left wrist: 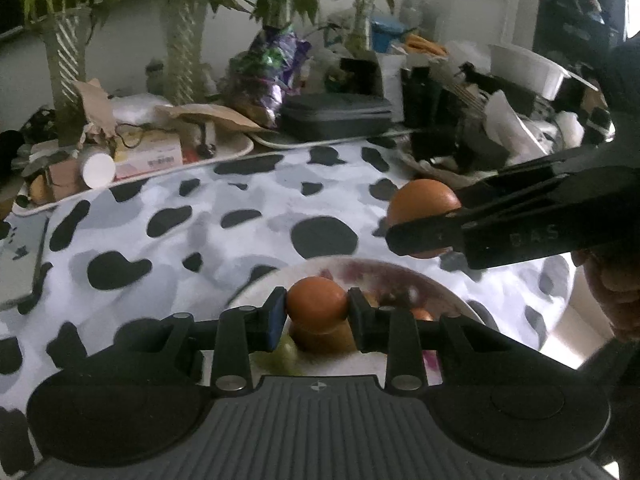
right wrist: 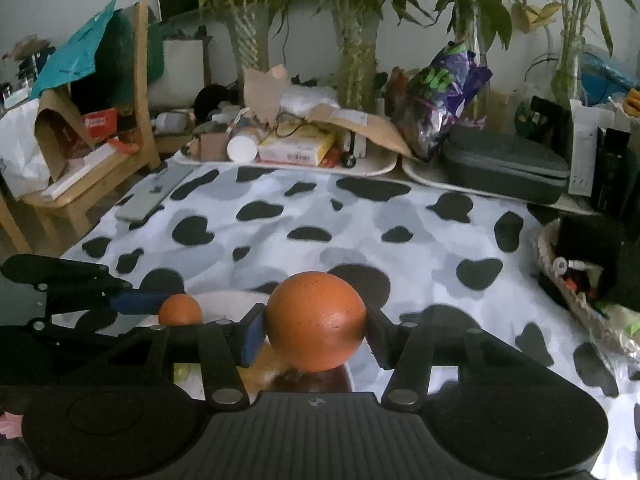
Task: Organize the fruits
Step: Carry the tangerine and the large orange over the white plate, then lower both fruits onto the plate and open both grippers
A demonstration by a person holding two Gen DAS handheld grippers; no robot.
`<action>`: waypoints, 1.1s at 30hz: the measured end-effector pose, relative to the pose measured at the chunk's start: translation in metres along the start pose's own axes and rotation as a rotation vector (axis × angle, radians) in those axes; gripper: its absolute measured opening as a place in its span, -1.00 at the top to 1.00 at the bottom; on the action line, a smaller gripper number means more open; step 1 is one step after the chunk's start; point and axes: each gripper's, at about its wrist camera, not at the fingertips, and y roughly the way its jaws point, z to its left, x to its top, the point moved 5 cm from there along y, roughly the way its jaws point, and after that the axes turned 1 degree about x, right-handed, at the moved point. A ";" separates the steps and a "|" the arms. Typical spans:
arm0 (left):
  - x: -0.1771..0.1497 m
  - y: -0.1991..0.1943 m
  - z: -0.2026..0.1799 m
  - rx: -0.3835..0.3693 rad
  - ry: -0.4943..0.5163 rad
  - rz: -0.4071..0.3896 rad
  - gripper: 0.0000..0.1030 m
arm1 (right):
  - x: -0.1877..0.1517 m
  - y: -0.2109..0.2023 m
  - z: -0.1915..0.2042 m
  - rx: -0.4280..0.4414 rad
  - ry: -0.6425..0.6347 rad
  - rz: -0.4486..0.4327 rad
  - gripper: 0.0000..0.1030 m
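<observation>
My left gripper (left wrist: 317, 312) is shut on a small orange fruit (left wrist: 316, 304) and holds it over a white plate (left wrist: 440, 284) with more fruit on it. My right gripper (right wrist: 316, 326) is shut on a larger orange fruit (right wrist: 316, 320) just above the same plate (right wrist: 224, 300). In the left wrist view the right gripper (left wrist: 420, 220) comes in from the right with its orange (left wrist: 422, 200). In the right wrist view the left gripper (right wrist: 176, 306) is at the left with its small orange (right wrist: 180, 310).
The table has a black-and-white cow-print cloth (right wrist: 360, 220). Cluttered trays (right wrist: 296, 168), a dark zip case (right wrist: 504, 168), a purple bag (right wrist: 440, 92) and potted plants (right wrist: 356, 52) line the back. A phone (right wrist: 148, 196) lies at the left edge. A basket (right wrist: 576, 288) sits at the right.
</observation>
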 end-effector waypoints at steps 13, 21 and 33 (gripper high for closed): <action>-0.024 0.002 -0.026 -0.026 0.073 0.083 0.38 | -0.029 -0.010 0.007 0.007 0.025 0.092 -0.06; -0.027 0.006 -0.033 -0.009 0.117 0.092 -0.19 | -0.046 -0.013 0.010 0.004 0.053 0.146 -0.06; -0.021 -0.020 -0.015 0.037 0.035 0.034 -0.28 | -0.058 -0.021 0.016 0.011 0.080 0.163 -0.06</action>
